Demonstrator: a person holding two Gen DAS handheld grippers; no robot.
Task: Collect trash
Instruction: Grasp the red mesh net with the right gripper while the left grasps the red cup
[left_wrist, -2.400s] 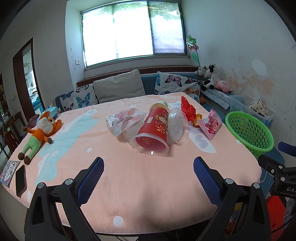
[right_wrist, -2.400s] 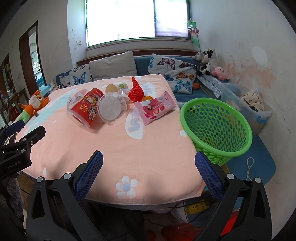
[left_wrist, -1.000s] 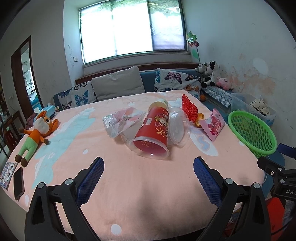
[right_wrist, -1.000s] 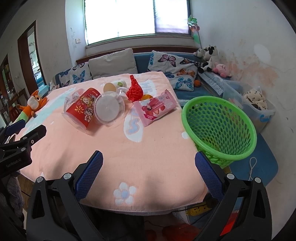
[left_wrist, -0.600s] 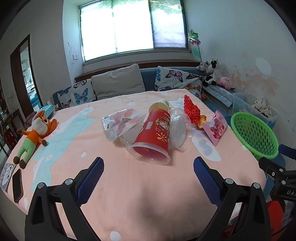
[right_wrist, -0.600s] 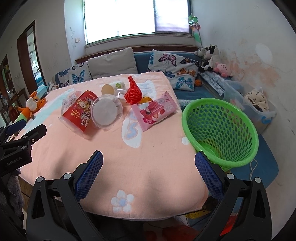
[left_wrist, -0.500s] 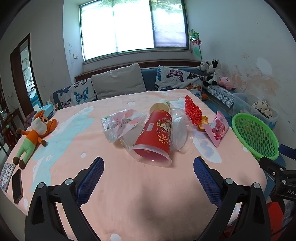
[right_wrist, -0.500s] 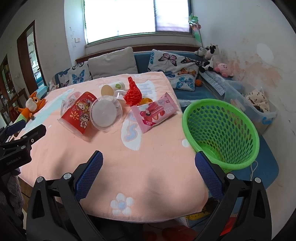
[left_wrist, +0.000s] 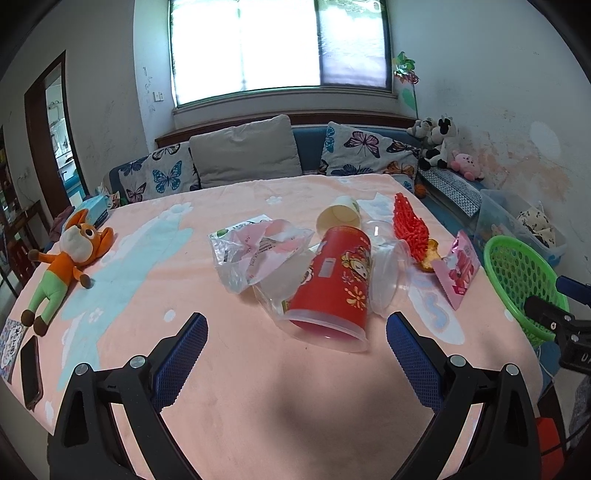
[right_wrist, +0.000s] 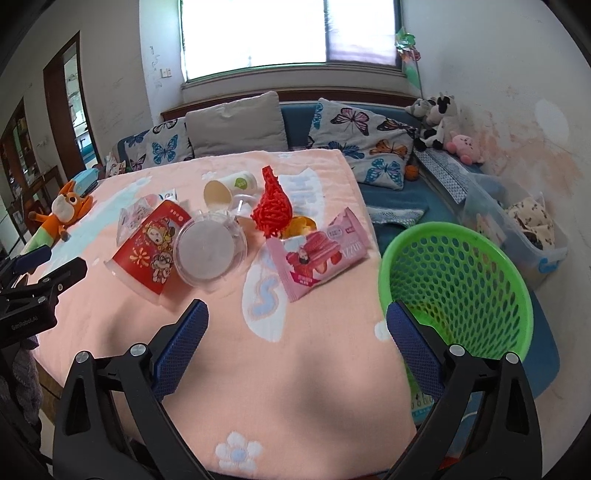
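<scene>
A pile of trash lies on the pink blanket (left_wrist: 258, 387). It holds a red printed cup (left_wrist: 332, 284) on its side, a clear plastic lid (right_wrist: 210, 254), a crumpled clear bag (left_wrist: 255, 247), a small paper cup (left_wrist: 338, 218), red foam netting (right_wrist: 272, 210) and a pink snack wrapper (right_wrist: 317, 256). A green mesh basket (right_wrist: 458, 288) stands at the table's right edge. My left gripper (left_wrist: 295, 332) is open, just short of the red cup. My right gripper (right_wrist: 295, 321) is open above the blanket, between the pink wrapper and the basket. Neither holds anything.
An orange plush toy (left_wrist: 66, 262) lies on the blanket's left side, with a dark phone (left_wrist: 30, 371) near the left edge. Behind the table runs a blue sofa with cushions (left_wrist: 243, 155). A clear storage box (right_wrist: 517, 229) stands by the right wall.
Both grippers have moved forward over the table toward the trash pile, which now looks larger and closer. Both stay open. The trash has not moved.
</scene>
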